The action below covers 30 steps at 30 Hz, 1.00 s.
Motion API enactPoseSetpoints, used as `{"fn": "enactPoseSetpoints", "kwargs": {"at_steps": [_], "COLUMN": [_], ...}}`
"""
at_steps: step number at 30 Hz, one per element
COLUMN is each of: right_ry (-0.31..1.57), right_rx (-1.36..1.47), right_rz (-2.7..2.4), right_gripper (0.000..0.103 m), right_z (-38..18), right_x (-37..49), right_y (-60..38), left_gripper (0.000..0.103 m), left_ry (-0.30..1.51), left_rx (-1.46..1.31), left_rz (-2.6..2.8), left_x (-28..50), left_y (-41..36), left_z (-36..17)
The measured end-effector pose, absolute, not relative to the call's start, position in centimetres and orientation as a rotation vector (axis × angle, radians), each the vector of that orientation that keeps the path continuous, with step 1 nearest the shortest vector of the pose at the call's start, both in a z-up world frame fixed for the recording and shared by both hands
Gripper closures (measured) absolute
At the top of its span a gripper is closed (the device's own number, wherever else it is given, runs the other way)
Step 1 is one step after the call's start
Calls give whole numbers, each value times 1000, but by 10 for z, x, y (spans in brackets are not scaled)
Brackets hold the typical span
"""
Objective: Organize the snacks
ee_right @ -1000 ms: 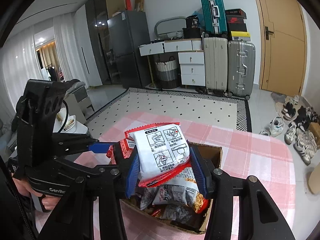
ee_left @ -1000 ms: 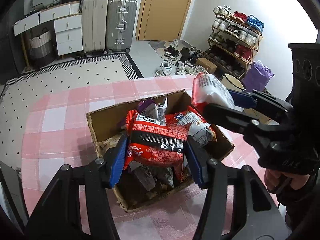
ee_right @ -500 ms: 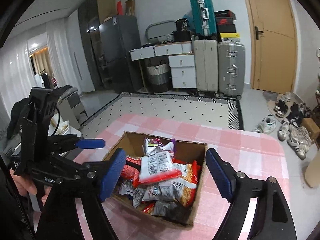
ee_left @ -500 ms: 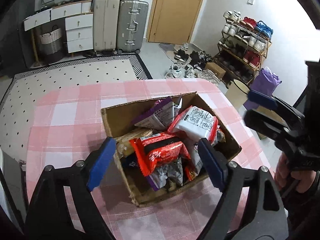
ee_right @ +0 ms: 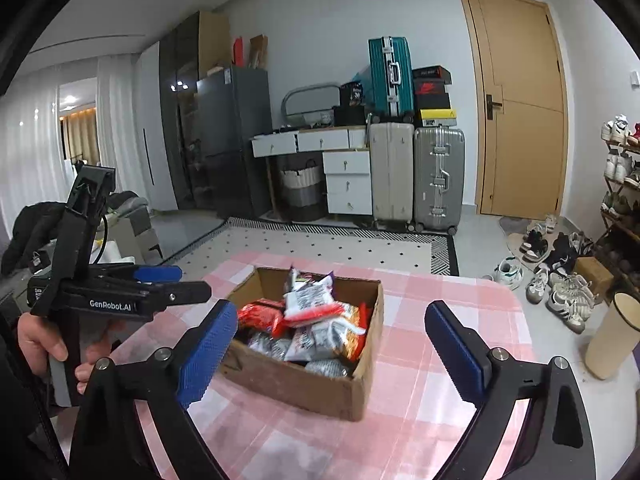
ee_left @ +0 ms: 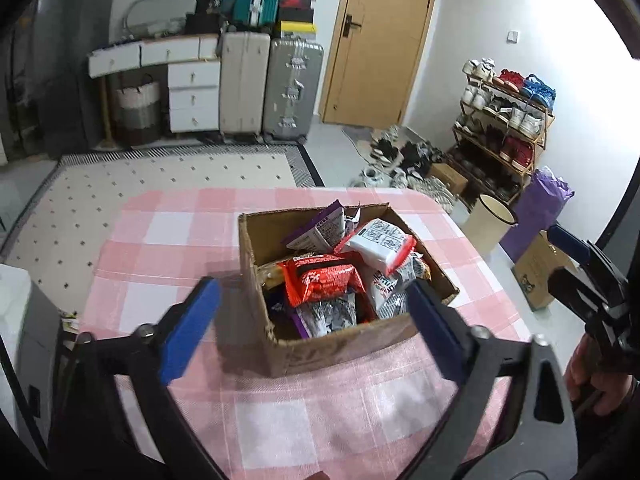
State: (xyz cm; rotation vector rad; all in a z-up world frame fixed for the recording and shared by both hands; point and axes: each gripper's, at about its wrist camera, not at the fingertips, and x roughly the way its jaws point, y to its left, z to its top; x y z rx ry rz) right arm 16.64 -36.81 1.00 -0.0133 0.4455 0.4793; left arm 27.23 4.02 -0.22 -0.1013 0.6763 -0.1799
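An open cardboard box [ee_left: 340, 348] sits on the pink checked table, full of snack packets. On top lie a red packet [ee_left: 320, 280], a white-and-red packet [ee_left: 380, 240] and a purple one [ee_left: 316, 228]. My left gripper [ee_left: 313, 285] hovers short of the box's near wall, its jaws opening wide with nothing held between them. In the right wrist view the box [ee_right: 296, 384] shows the same pile [ee_right: 316, 320]. My right gripper [ee_right: 332, 308] hangs back from it, its jaws also opening and empty. Each view catches the other gripper at its edge: [ee_left: 554, 256], [ee_right: 192, 281].
The table [ee_left: 180, 240] has bare cloth around the box and a rounded far edge. On the floor to the right stand a cream bin [ee_left: 488, 224], a purple bag [ee_left: 540, 204] and a shoe rack [ee_left: 504, 128]. Suitcases [ee_right: 416, 176] line the far wall.
Both grippers have let go of their packets, the left a red one and the right a white one, which now lie in the box. Both have spread wide and drawn back from it.
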Motion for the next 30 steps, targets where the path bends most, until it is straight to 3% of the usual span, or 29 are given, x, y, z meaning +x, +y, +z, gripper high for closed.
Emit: {"fn": "enactPoseSetpoints", "kwargs": {"at_steps": [15, 30], "right_ry": [361, 354], "right_rx": [94, 102], "right_rz": [382, 289], "right_gripper": [1, 1], "right_z": [-5, -57], "right_x": [73, 49], "right_y": [-400, -426], "left_gripper": [1, 1], "left_ry": [579, 480], "left_rx": [-78, -75], "left_rz": [-123, -46], "left_x": [163, 134], "left_y": [33, 52], "left_z": [-7, -78]}}
